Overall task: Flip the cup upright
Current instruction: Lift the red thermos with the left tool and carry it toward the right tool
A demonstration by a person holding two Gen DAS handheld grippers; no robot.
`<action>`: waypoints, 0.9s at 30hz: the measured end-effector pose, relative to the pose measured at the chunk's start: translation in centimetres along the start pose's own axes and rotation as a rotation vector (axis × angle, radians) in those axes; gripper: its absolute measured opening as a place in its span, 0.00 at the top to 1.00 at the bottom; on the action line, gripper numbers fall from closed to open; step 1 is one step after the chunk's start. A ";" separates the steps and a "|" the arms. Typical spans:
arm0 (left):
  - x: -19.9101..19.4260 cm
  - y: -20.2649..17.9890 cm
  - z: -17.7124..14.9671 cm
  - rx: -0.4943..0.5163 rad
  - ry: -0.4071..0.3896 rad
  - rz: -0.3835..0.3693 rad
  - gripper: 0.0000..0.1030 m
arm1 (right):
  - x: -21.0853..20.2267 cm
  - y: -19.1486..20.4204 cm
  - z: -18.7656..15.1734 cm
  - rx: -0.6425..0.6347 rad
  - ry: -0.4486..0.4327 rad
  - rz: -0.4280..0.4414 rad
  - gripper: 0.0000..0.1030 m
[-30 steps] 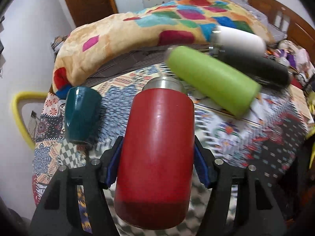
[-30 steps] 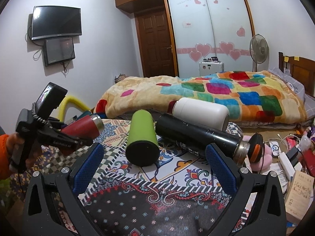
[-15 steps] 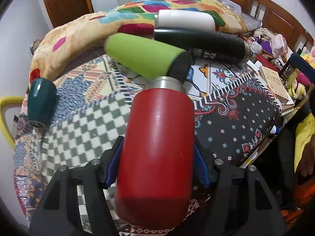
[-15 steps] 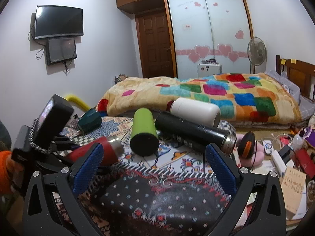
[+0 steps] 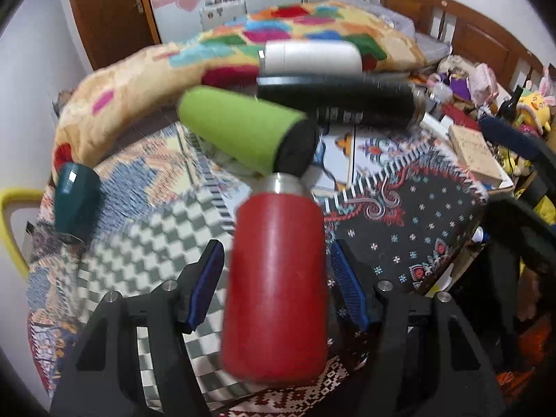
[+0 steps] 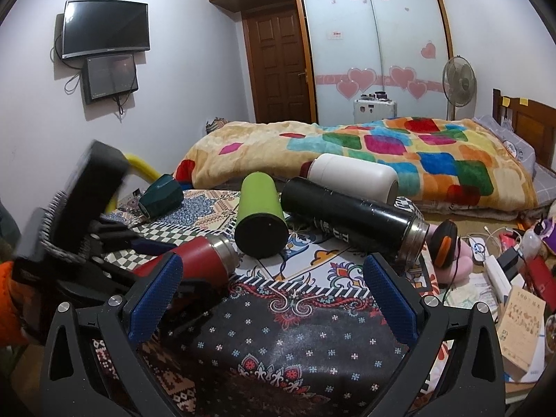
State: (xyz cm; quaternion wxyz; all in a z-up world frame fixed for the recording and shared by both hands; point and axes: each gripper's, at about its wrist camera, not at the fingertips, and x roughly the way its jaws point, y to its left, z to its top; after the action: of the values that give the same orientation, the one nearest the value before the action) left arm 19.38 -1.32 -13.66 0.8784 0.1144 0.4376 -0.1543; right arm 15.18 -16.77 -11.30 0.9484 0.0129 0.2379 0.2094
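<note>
A red cup (image 5: pixel 276 278) with a steel rim lies on its side between the fingers of my left gripper (image 5: pixel 276 285). The blue pads (image 5: pixel 208 278) stand slightly off its sides, so the gripper is open around it. In the right wrist view the red cup (image 6: pixel 194 260) lies on the patterned cloth with the left gripper (image 6: pixel 114 243) behind it. My right gripper (image 6: pixel 274 299) is open and empty, above the dark front part of the cloth.
A green cup (image 6: pixel 260 215), a long black flask (image 6: pixel 351 219), a white cup (image 6: pixel 351 177) and a teal cup (image 6: pixel 161 198) all lie on their sides on the cloth-covered table (image 6: pixel 295 330). A bed with a colourful blanket (image 6: pixel 347 146) is behind. Clutter lies right.
My left gripper swung the red cup right and lowered it onto the cloth, then its fingers opened off the cup. My right gripper has barely moved.
</note>
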 end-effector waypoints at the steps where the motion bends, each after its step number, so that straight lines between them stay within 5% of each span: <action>1: -0.7 0.5 -0.1 -0.003 -0.024 0.018 0.38 | 0.1 0.0 0.1 0.000 0.000 0.001 0.00; 6: -2.6 4.7 -1.0 -0.081 -0.075 0.074 0.37 | 1.5 0.5 0.1 0.007 0.033 0.035 0.00; 11: -0.8 8.8 -3.0 -0.146 -0.007 0.124 0.38 | 3.8 1.9 -0.4 0.005 0.087 0.072 0.00; 27: 0.8 8.5 -6.6 -0.155 0.009 0.073 0.38 | 7.2 3.3 -2.4 -0.065 0.206 0.023 0.00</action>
State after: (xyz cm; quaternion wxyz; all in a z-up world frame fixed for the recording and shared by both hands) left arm 18.19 8.66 -17.62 0.8877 0.0627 0.4477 -0.0873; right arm 18.52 -11.00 -16.18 0.9164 -0.0366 0.3272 0.2278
